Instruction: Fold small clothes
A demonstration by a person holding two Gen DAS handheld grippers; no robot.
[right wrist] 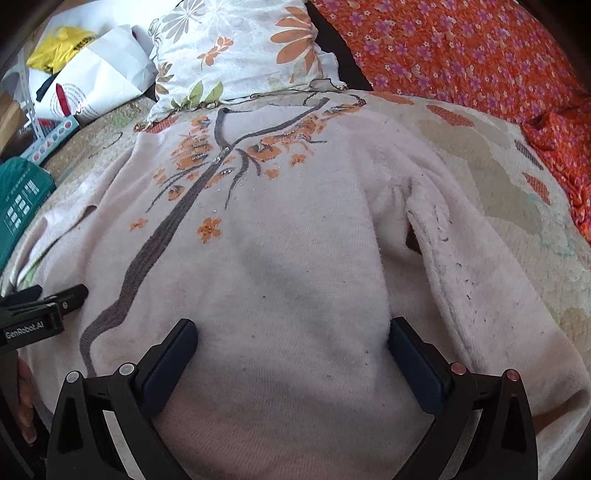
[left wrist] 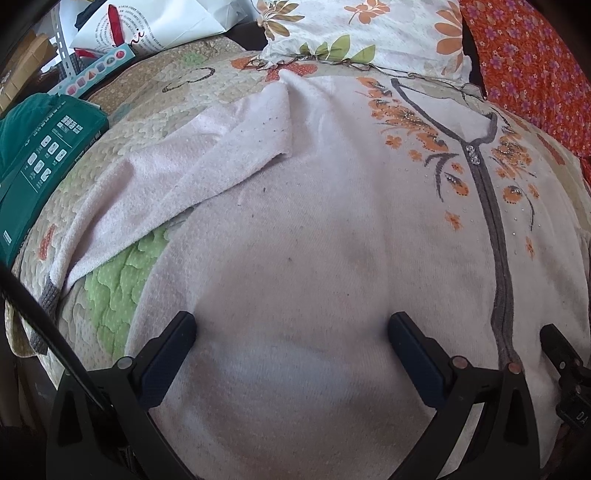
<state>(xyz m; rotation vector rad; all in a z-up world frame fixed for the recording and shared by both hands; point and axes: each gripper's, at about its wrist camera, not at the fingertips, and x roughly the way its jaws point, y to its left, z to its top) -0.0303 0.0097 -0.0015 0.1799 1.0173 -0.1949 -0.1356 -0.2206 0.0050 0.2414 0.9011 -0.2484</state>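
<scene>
Both my tools, left and right, spread wide, grasping nothing, over pink sweater lying flat on quilted bed. Beyond: floral pillow, orange cloth, green box, paper bag.

1. left gripper: black plastic frame, two arms ending in dark navy pads; round pins on the arms, silver on the left, copper on the right.
2. a black cable runs across its near left.
3. right gripper: same black frame and navy pads, silver and copper pins.
4. white "genrobot.ai" lettering on the left gripper's black body.
</scene>
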